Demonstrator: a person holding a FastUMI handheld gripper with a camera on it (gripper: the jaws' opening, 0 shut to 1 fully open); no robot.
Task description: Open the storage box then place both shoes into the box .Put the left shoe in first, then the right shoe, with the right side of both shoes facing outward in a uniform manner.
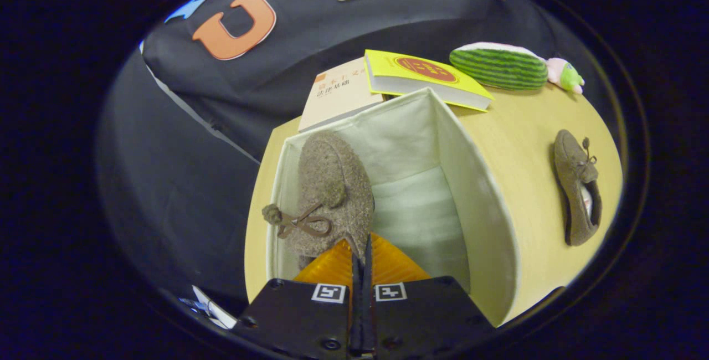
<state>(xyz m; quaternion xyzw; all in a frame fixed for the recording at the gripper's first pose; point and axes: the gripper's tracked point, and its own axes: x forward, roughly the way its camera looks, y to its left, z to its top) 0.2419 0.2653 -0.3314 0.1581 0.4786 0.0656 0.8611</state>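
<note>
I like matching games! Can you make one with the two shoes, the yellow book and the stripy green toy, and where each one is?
Things:
1. shoe in the gripper
2. other shoe
3. yellow book
4. stripy green toy

Places:
A. lying on the table beside the box
B. inside the open box
C. beyond the box, partly on another book
D. far end of the table, next to the yellow book

Pairs: 1-B, 2-A, 3-C, 4-D. The gripper is shut on the first shoe.

Hand-held gripper point(363, 249): black body w/ two square tags, screws, ribbed finger pads point(332, 266).

Hand-held gripper point(363, 246) fingers nearly closed, pinching shoe point(329, 194) edge.
</note>
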